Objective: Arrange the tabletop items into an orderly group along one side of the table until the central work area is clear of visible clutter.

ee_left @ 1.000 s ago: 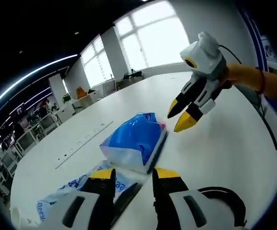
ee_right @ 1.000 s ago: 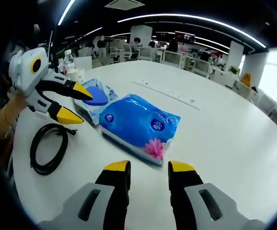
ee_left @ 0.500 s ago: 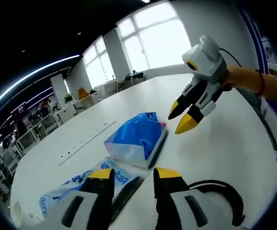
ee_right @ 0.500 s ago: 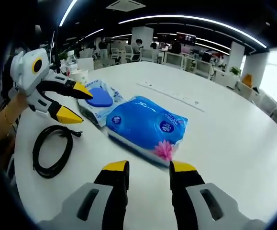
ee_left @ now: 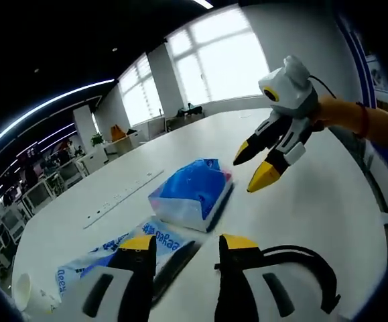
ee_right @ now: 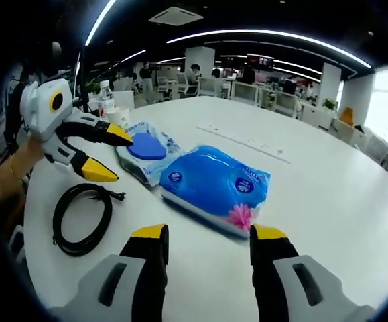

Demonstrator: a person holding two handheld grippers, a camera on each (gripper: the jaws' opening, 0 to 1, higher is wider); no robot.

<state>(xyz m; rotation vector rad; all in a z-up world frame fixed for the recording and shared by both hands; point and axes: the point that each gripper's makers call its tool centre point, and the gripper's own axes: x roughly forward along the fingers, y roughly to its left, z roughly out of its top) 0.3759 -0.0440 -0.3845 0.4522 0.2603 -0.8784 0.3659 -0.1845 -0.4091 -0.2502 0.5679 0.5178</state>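
Tissue pack (ee_right: 215,187), blue and soft, lies on the white counter (ee_right: 328,201) just ahead of the right hand-held gripper (ee_right: 210,236), whose jaws stand apart with nothing between them. Beyond and left of it sits a flat wipes packet (ee_right: 145,149), touching the pack. Left hand-held gripper (ee_right: 110,156) hangs jaws parted and empty, above a coiled black cable (ee_right: 81,218). From the left gripper view, the tissue pack (ee_left: 192,196) lies straight ahead, cable (ee_left: 301,275) to the right, a paper cup (ee_left: 27,295) far left.
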